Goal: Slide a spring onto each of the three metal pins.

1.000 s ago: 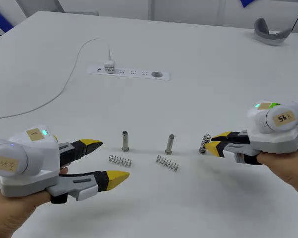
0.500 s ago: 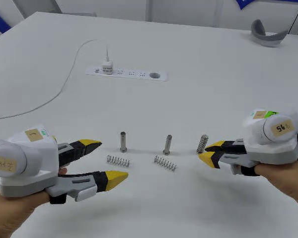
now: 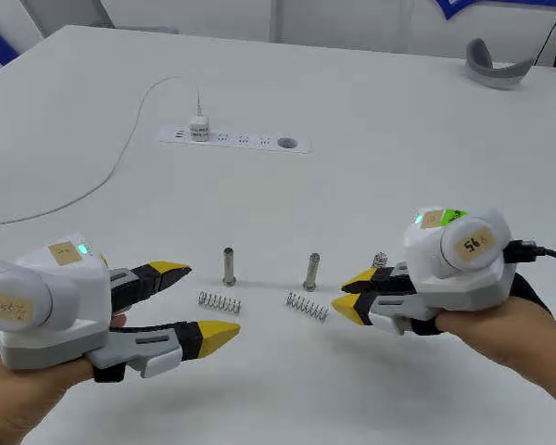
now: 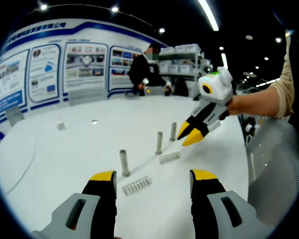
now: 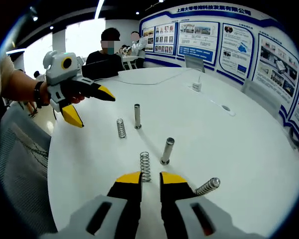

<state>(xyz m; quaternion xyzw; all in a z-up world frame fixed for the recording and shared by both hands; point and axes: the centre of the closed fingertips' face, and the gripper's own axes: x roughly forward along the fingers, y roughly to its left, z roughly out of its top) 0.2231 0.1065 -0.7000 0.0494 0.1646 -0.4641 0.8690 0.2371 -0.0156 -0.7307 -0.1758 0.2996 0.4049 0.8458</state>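
My right tongs [image 3: 348,294], narrowly parted and empty, hover just right of the middle pin [image 3: 312,271]; a loose spring [image 3: 309,306] lies in front of it. My left tongs [image 3: 195,298] gape, empty. Next, I judge: pinch that spring, upend it over the pin.

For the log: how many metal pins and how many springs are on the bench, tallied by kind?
Metal pins: 3 (left pin, middle pin, right pin)
Springs: 3 (left loose spring, middle loose spring, spring on the right pin)
Total: 6
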